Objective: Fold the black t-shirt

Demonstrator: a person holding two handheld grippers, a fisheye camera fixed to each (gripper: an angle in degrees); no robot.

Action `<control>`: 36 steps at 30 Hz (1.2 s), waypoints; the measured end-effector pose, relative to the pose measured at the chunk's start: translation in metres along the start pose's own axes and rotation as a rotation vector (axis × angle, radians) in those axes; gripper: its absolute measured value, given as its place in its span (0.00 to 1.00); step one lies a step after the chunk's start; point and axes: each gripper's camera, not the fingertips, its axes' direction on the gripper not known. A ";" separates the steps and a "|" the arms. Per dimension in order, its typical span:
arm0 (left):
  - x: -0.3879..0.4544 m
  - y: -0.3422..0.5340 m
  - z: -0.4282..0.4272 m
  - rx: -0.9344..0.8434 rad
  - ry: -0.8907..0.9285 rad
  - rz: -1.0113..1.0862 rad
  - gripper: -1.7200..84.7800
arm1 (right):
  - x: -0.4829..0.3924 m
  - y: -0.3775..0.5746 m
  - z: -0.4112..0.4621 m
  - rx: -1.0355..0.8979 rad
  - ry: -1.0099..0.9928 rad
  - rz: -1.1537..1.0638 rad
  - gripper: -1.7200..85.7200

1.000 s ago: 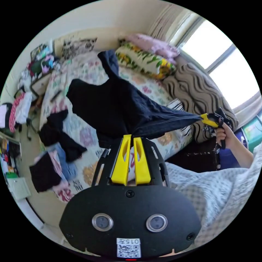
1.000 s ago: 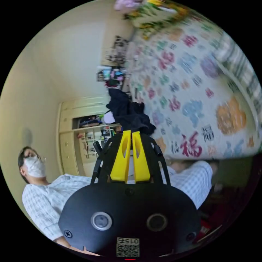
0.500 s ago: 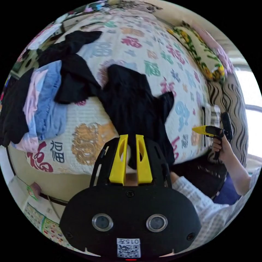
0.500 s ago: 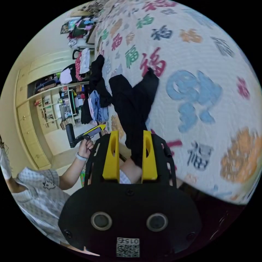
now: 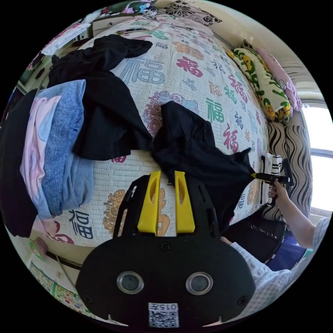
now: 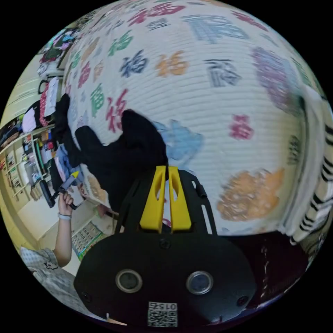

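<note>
Tongs first: left tongs (image 5: 167, 175) nearest in the left gripper view, spread a little, bare bedspread between the jaws and nothing pinched. Tips just at the near edge of the black t-shirt (image 5: 194, 145), probably poised to take hold of that edge.

Right tongs (image 6: 165, 170) pressed together on a corner of the same shirt, biting into black cloth at the tips in the right gripper view. From the left gripper view, cloth drawn to a taut point toward those tongs, out past the side of the bed. Held so, by the look of it, to pull the garment flat and square before creasing.

Just beyond the left tips, the shirt itself: lying on the patterned bedspread (image 5: 194, 52) near the bed's edge, rumpled, partly hanging over the side, not yet folded. Judged an early step: spreading rather than folding.

To one side and touching the shirt, another black garment (image 5: 100, 114). Beside that, a pile of blue and pink clothes (image 5: 59, 138) at the bed's corner, perhaps waiting, perhaps already done; cannot tell which. Worth keeping the pull away from that dark neighbour, so as not to drag it along.

Farther off, flowered pillows (image 5: 263, 86) along the far side of the bed, and a bright window (image 5: 321, 138) past them.
</note>
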 end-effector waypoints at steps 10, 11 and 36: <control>0.019 -0.038 0.033 -0.030 -0.066 0.273 0.12 | -0.014 -0.026 -0.040 0.201 0.189 -0.128 0.13; 0.024 -0.042 0.036 -0.027 -0.083 0.313 0.12 | -0.026 -0.035 -0.036 0.191 0.174 -0.196 0.13; 0.048 -0.231 0.092 -0.038 -0.183 0.732 0.03 | -0.053 -0.216 -0.083 0.219 0.374 -0.498 0.03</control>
